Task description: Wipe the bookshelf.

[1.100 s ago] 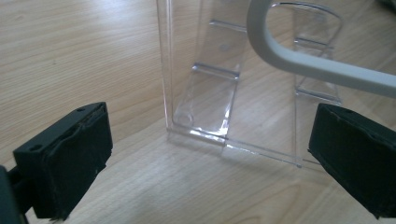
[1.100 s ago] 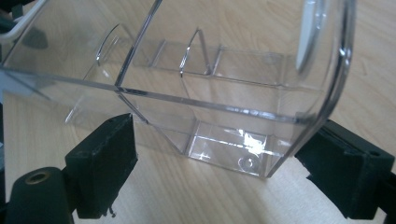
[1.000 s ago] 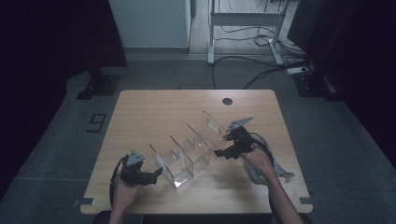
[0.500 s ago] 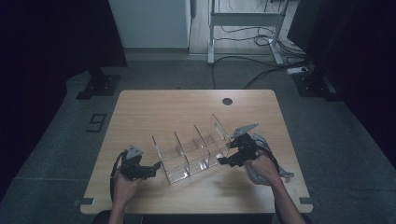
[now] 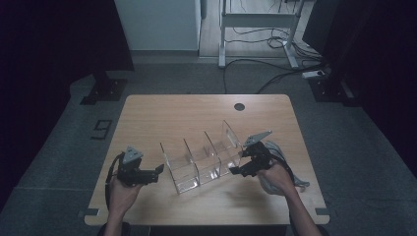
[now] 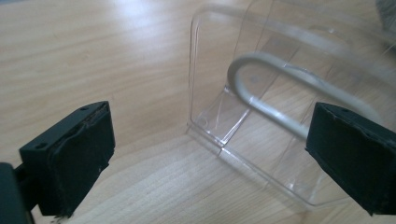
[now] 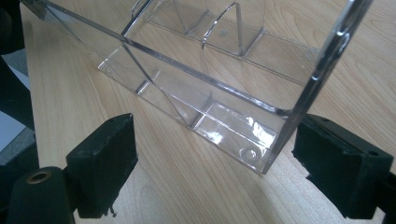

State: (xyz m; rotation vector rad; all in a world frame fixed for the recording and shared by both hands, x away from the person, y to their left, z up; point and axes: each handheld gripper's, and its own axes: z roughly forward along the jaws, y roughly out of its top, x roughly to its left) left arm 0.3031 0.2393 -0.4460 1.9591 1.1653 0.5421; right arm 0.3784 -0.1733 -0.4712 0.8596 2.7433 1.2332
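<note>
High view: clear organizer between open grippers

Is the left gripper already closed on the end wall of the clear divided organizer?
No, in the left gripper view the left gripper has its jaws wide apart, short of the clear organizer, touching no wall.

We see a lab or test room: a bare wooden worktop on grey carpet, dark curtains at the sides, loose cables and a metal stand behind.
</note>
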